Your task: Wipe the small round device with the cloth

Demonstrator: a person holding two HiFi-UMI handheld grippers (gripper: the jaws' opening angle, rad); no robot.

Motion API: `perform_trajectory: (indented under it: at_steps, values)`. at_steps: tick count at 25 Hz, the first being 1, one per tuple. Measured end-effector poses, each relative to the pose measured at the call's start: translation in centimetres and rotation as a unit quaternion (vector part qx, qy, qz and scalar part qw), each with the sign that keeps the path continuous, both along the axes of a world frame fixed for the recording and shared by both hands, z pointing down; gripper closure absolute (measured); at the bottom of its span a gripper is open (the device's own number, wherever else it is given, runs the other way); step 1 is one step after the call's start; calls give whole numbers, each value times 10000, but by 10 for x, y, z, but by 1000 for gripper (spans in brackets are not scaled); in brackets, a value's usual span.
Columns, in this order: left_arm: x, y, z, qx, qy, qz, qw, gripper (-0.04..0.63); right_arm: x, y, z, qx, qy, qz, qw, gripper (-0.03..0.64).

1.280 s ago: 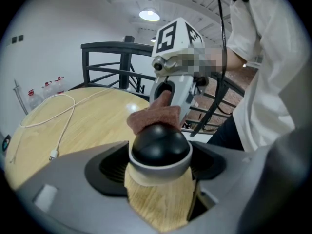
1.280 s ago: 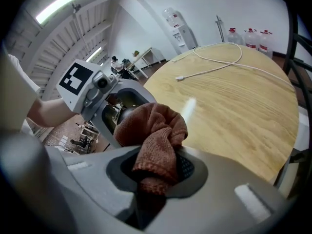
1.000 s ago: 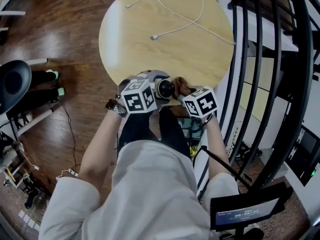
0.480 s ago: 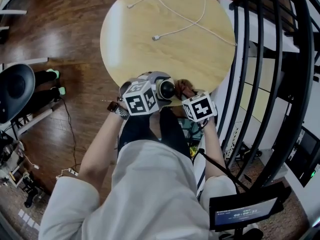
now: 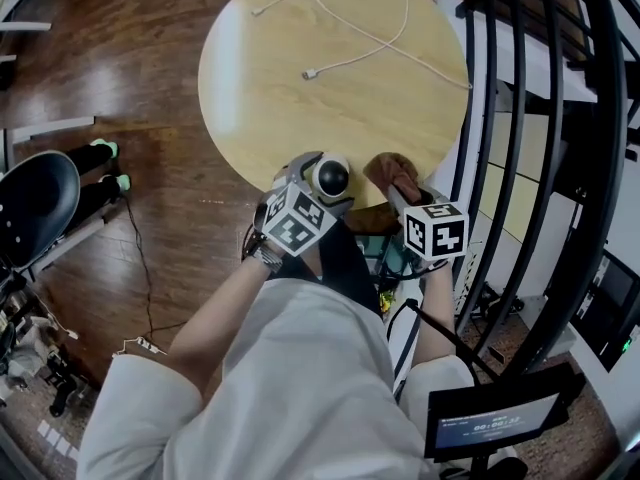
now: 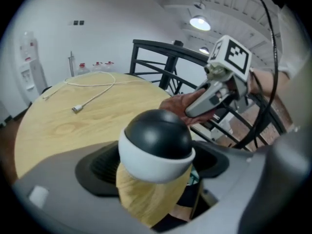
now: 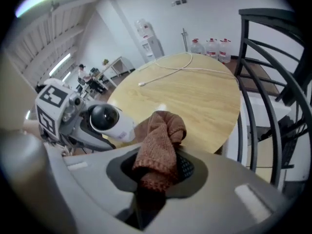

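1. The round table (image 5: 280, 108) is the landmark. Its left half and middle are bare wood, giving free passage.
2. A white cable (image 5: 310, 73) loops across the table's far part. Its plug end lies near the middle.
3. A black railing (image 5: 520, 158) stands just beside the table's right edge and blocks that side.
4. The small round device (image 5: 331, 176) and the cloth (image 5: 392, 171) occupy the table's near edge, with a narrow gap between them.
5. Left of the table is open floor (image 5: 150, 98), with a black chair (image 5: 35, 193) well apart.

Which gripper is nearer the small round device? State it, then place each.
Left. The left gripper holds the small round device between jaws that have just been opening. The right gripper, gripping the cloth, sits beside it, apart.
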State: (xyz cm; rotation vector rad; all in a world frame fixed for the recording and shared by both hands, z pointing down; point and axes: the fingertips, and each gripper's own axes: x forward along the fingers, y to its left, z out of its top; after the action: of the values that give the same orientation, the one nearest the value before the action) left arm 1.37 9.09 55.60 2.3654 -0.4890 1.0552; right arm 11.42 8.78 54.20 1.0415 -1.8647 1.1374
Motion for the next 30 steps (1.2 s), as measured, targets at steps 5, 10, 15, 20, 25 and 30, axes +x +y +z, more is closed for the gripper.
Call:
perform_trajectory:
  at_steps: [5,10,15,20,25,30]
  values:
    - [2,-12,3,100,-94,-317,9994,201,-4,-11,-25,259,-554,328,9976,528]
    - [-2,-5,2,178,8,466,9988,206,-13,-13,-38,350,-892,349,9948,528]
    - [-9,-2,-1,641,30,1646,9843,222,-16,-14,-42,380,-996,289,9939,528]
    - [-5,1,0,1032,173,2706,9570,229,-21,-10,-49,356,-1356,39,9901,529]
    - [8,5,-2,1080,372,3502,9297,230,-33,-8,-66,218,-2061,-296,9778,528]
    - [7,3,-1,781,394,3648,9270,225,-46,-11,-61,-50,-2161,-729,9736,528]
